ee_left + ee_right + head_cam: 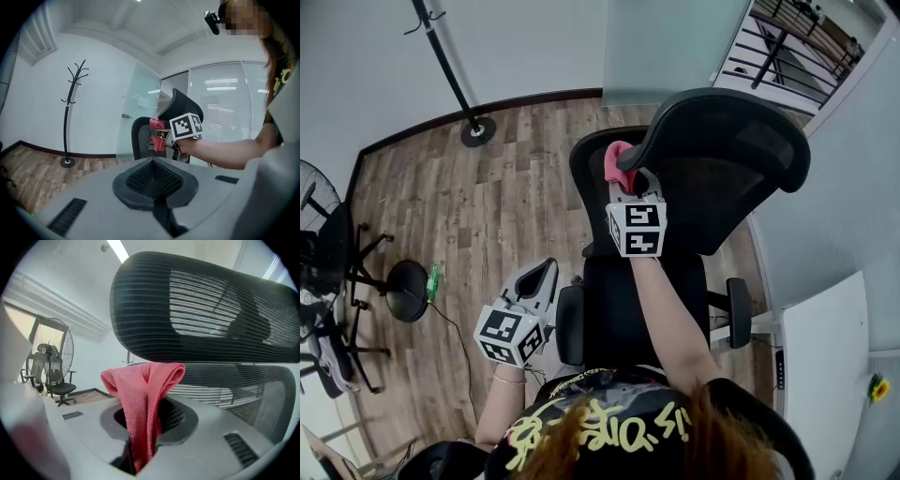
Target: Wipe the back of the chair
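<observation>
A black mesh office chair (722, 178) stands before me, its headrest (206, 310) filling the top of the right gripper view and its backrest (262, 394) below. My right gripper (630, 183) is shut on a pink cloth (617, 164), holding it at the top of the backrest under the headrest. The cloth (143, 408) hangs folded between the jaws. My left gripper (544, 277) is shut and holds nothing, low at the chair's left armrest. In the left gripper view the right gripper (161, 138) and its cloth (157, 133) show against the chair (140, 140).
A coat stand (455, 80) rises at the back left on the wood floor. A standing fan (319, 202) and a second black chair (342, 281) sit at the left. A white desk (825, 366) lies at the right, with glass wall behind.
</observation>
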The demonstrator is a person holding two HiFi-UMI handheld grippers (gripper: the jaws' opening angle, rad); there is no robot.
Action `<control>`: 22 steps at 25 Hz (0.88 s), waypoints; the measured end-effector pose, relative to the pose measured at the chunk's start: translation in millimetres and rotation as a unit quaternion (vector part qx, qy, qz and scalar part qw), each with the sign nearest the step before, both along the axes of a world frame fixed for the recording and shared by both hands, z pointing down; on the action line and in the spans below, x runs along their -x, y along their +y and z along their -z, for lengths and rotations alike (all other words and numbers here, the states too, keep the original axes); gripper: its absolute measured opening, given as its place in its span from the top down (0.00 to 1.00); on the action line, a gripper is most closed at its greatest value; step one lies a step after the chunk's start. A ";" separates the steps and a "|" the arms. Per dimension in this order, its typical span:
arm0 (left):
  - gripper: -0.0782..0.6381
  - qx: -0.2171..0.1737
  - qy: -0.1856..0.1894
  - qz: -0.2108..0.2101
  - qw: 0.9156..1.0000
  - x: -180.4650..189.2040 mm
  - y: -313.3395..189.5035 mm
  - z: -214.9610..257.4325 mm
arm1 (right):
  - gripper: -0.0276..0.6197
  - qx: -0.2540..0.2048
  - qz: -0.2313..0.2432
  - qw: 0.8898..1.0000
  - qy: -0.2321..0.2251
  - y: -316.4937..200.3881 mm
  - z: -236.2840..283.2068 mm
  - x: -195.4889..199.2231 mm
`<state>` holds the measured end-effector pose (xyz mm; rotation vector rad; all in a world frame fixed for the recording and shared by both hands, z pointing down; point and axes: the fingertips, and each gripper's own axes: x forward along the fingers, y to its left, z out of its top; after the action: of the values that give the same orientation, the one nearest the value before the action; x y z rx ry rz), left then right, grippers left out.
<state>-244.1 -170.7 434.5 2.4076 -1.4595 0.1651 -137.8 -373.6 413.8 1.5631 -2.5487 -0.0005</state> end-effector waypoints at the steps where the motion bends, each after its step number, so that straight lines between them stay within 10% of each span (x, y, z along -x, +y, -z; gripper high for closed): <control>1: 0.90 0.000 0.000 -0.001 1.000 1.0 -0.2 0.0 | 0.84 0.001 0.004 1.000 0.000 0.6 0.5 5.0; 22: 0.90 0.005 -0.006 0.002 1.000 6.6 4.6 0.6 | 0.84 0.014 0.126 0.992 -0.006 42.3 -8.0 93.4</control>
<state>-250.7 -166.1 433.9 2.3998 -1.4653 0.1863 -231.2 -331.3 421.8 1.2254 -2.7237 0.0161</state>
